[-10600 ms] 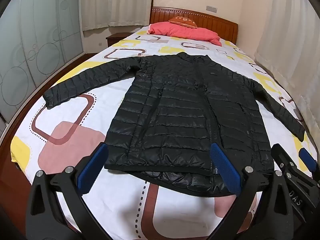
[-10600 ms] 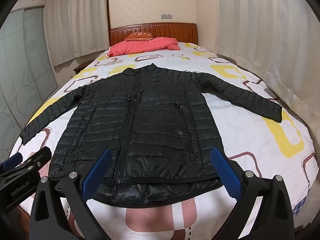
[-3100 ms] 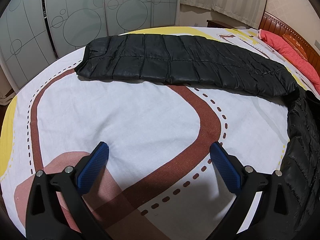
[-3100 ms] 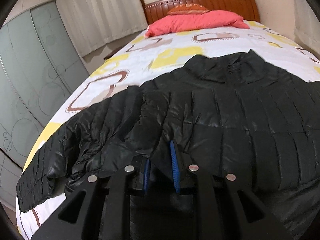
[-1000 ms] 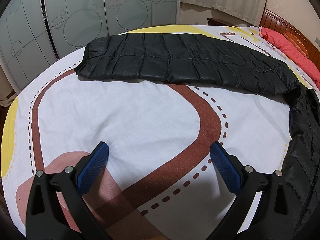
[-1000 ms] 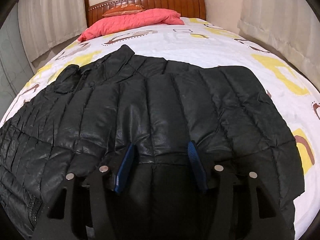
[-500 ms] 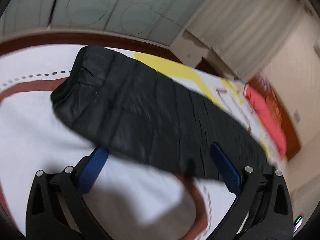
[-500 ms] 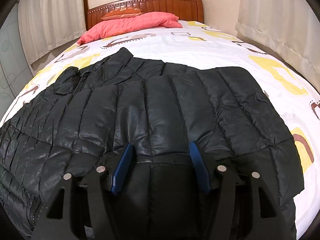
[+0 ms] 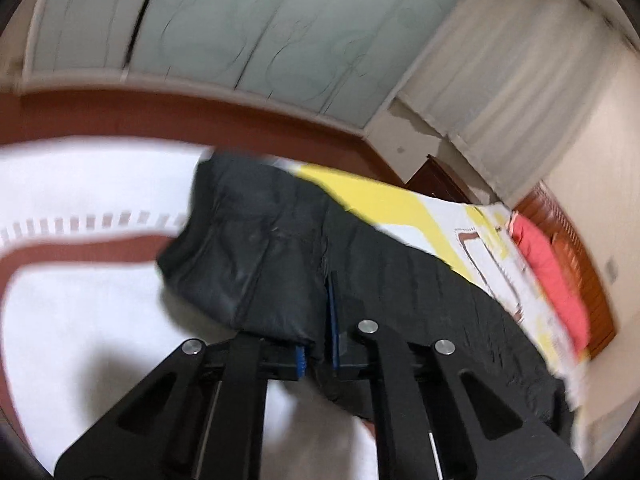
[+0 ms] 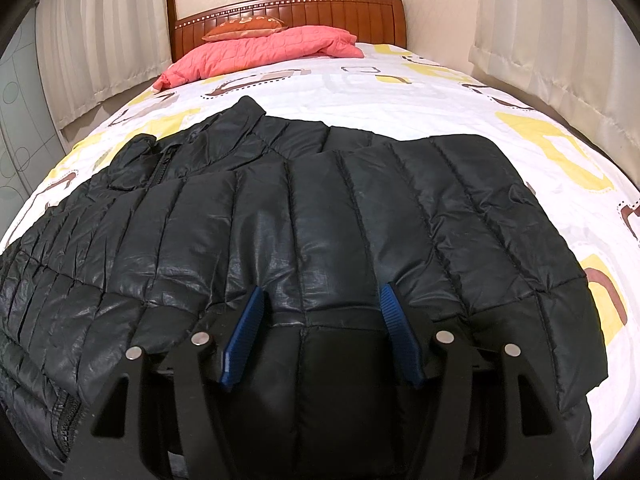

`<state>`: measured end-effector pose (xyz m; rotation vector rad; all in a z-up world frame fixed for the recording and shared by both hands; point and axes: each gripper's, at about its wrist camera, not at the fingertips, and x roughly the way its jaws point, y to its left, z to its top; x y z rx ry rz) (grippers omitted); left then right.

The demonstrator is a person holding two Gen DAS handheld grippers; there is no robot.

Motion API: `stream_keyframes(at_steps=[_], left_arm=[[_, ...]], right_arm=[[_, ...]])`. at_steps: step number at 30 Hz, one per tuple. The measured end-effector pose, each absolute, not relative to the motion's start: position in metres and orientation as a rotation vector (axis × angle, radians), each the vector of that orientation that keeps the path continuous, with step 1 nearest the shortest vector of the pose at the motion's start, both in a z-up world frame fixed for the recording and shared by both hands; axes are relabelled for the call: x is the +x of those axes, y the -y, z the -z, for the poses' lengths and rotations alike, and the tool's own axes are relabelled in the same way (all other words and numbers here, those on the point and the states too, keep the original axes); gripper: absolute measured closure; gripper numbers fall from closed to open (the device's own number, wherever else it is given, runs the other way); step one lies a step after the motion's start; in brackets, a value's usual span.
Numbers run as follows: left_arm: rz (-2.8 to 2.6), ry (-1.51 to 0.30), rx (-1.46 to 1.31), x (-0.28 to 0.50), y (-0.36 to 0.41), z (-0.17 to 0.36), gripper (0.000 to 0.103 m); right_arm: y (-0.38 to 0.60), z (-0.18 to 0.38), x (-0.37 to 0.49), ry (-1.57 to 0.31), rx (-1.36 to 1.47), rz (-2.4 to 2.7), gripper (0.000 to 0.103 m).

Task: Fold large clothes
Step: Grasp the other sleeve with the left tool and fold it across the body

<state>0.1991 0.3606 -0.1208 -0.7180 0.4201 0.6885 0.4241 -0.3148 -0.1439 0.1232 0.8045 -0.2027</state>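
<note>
A: Left wrist view, nearest first: what do the jaws do?

B: The left gripper (image 9: 320, 344) has just snapped its jaws together; they pinch a fold of the black jacket sleeve (image 9: 256, 256), which fills the centre and runs off toward 4 o'clock. The view is motion-blurred.

A: And under the sleeve?

B: The patterned bed sheet (image 9: 80, 304), white with a brown band at 9 o'clock and a yellow patch at 2 o'clock. Farther off stand frosted wardrobe doors (image 9: 224, 28) at 12 o'clock.

A: Right wrist view, same order?

B: The right gripper (image 10: 320, 332) holds its jaws spread, partway apart, blue pads (image 10: 245, 332) resting over the quilted jacket (image 10: 304, 216); whether they press the fabric cannot be told. The jacket lies on the bed across the lower half, its right sleeve folded over the body, collar at 11 o'clock.

A: Beyond it?

B: A pink pillow (image 10: 272, 52) at 12 o'clock, then the wooden headboard (image 10: 320, 10); curtains (image 10: 560, 40) at 2 o'clock.
</note>
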Motion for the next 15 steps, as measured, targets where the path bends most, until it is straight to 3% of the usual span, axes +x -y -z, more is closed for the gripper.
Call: stream_keyframes(at_steps=[15], left_arm=[[-0.32,-0.528,-0.113,0.316,-0.149,0.07,0.096]], right_arm=[[0.315,0.144,0.424,-0.802,0.125,0.205,0.041]])
